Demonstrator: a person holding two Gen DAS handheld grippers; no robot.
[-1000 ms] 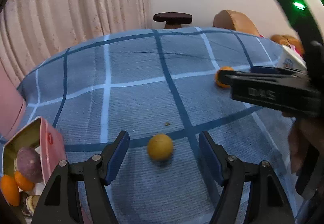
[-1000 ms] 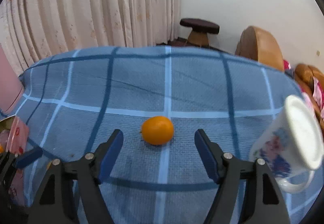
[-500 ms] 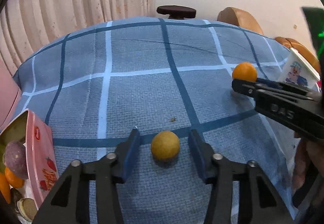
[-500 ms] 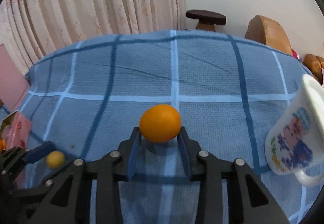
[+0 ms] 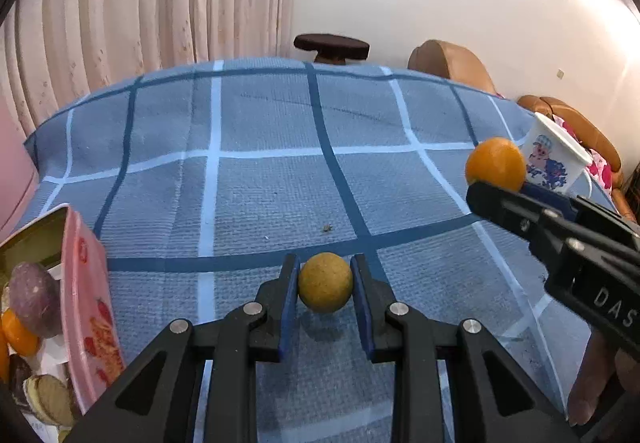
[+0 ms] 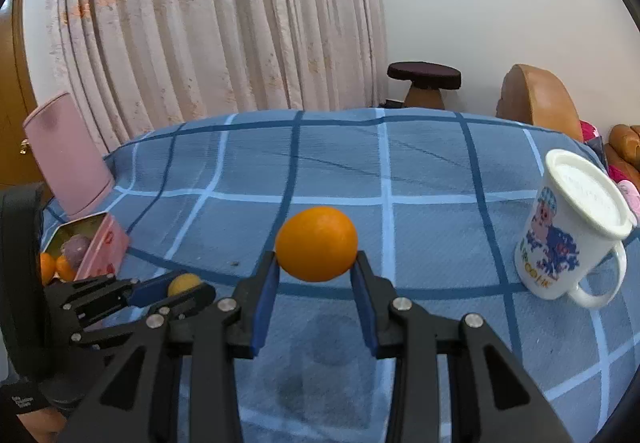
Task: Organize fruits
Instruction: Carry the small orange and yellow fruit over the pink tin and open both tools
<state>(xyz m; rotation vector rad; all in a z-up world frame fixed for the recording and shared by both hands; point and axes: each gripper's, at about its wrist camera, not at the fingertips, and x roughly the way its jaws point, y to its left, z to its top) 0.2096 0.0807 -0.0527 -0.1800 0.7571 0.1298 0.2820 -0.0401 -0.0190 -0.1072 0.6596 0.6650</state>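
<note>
My left gripper [image 5: 325, 283] is shut on a small yellow fruit [image 5: 325, 282] just above the blue checked cloth. My right gripper [image 6: 316, 263] is shut on an orange [image 6: 316, 243] and holds it lifted above the cloth. The orange also shows in the left wrist view [image 5: 495, 163], and the yellow fruit in the right wrist view [image 6: 184, 283]. A pink tin [image 5: 86, 307] at the left holds a purple fruit [image 5: 34, 299], small oranges [image 5: 18, 335] and cookies.
A white mug with a cartoon print [image 6: 568, 239] stands at the right on the cloth. A pink box [image 6: 66, 159] stands at the far left. A dark stool [image 6: 423, 77] and brown chairs [image 6: 538, 99] are behind the table.
Both grippers have closed: the left on the yellow fruit, the right on the orange. The right gripper has lifted the orange off the cloth.
</note>
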